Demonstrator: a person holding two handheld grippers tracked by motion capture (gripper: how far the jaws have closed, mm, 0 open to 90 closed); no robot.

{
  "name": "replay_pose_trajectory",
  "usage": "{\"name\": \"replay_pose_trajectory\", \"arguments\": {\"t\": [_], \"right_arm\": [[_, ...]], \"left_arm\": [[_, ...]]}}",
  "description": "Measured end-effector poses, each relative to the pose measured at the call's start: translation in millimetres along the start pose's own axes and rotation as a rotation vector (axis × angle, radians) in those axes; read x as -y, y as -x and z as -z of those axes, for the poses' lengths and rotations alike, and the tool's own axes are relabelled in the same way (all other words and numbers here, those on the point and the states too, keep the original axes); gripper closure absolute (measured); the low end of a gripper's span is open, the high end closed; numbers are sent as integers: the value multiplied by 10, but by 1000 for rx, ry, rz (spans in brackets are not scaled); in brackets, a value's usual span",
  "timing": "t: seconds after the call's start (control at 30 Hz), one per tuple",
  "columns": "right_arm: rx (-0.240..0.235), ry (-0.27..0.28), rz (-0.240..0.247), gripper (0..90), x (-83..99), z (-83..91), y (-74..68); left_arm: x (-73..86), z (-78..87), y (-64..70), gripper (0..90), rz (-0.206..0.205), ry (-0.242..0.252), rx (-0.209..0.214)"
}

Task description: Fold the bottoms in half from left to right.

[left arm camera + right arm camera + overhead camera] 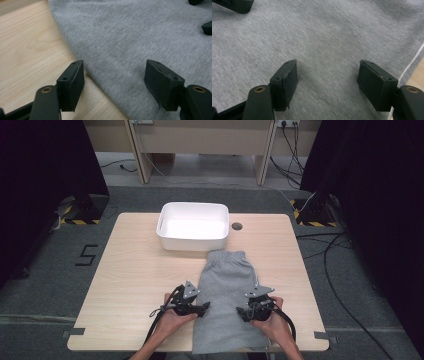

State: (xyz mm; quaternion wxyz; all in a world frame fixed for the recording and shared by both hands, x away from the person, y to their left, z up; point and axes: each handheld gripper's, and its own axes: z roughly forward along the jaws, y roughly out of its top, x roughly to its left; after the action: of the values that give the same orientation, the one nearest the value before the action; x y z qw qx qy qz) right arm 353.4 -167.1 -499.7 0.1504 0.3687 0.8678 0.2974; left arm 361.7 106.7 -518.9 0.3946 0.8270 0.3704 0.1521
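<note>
A pair of grey shorts (225,300) lay flat on the near half of a light wooden table (130,275), with the waistband end toward the far side and the leg ends hanging slightly over the near edge. The waistband sat just beside the near wall of a white tub (193,240), which stood at the middle of the far edge; whether the two touched could not be told. A white drawstring (257,281) ran along the shorts' right side, and showed as a thin white line in the right gripper view (412,62). A small round dark hole (236,226) was seen in the tabletop just right of the tub. The left gripper (202,308) was held at the shorts' left edge, at the lower half of the garment. In the left gripper view its jaws stood wide apart and held nothing, one jaw over bare wood and the other over the grey cloth (140,37), so that the cloth's edge ran between them. The right gripper (241,312) was placed over the right part of the shorts, level with the left one. In the right gripper view its jaws were likewise spread wide, with nothing pinched, both over grey cloth (324,37). The two grippers faced inward toward one another across the garment, well apart. Whether either jaw pressed on the cloth could not be determined. The person's hands came in from the near edge, one on each gripper.
</note>
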Motion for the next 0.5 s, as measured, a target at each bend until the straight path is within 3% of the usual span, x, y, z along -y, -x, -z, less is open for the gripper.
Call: {"name": "replay_pose_trajectory", "arguments": {"t": [0.5], "right_arm": [[-28, 6, 34, 309, -75, -66, -210]], "left_arm": [[178, 220, -78, 319, 12, -7, -22]]}}
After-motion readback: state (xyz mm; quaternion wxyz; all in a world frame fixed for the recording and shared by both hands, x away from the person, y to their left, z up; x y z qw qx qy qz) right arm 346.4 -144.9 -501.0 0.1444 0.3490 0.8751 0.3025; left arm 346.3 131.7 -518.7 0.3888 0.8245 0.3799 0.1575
